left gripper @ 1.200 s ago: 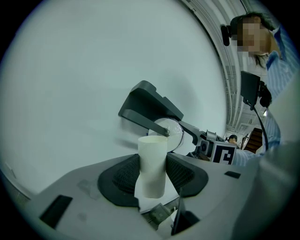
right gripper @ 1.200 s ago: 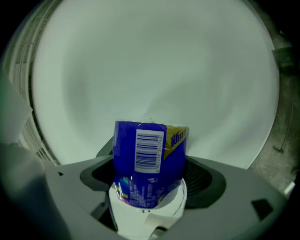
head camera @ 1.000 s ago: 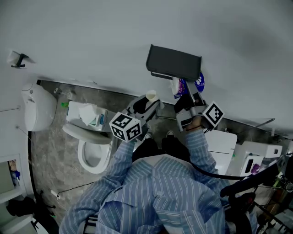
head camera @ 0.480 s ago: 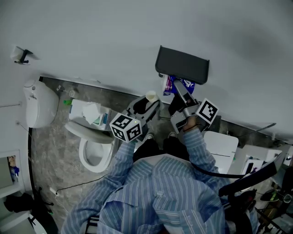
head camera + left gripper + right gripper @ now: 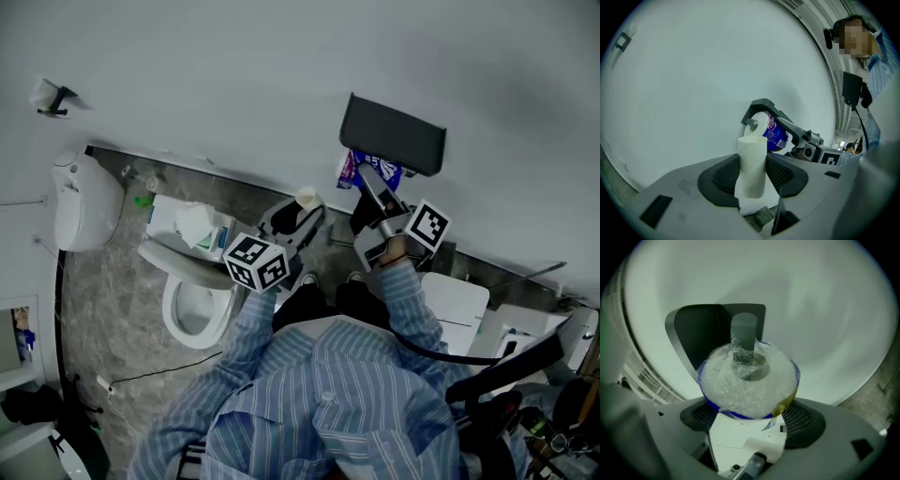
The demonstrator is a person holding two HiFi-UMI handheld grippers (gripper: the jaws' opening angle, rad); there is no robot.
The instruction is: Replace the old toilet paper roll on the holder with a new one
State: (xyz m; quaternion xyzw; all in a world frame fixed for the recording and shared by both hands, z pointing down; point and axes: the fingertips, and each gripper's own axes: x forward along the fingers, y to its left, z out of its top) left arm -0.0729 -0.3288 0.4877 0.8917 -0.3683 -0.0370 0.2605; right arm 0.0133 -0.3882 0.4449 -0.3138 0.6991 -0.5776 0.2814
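A grey marbled stone floor (image 5: 98, 300) is running along the foot of the white wall. A white toilet (image 5: 169, 319) is standing on it with its seat open, and a crumpled tissue pack (image 5: 197, 227) is lying on the flat top behind the bowl. A thin black cable (image 5: 159, 370) is trailing across the floor near the toilet. The person's shoes (image 5: 305, 279) are standing on it, and a white bin (image 5: 459, 298) is sitting to the right. A dark grey holder (image 5: 392, 133) is hanging on the wall.

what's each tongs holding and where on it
Left tongs grip the empty tube by its sides, low down; right tongs grip the wrapped roll across its curved outside.
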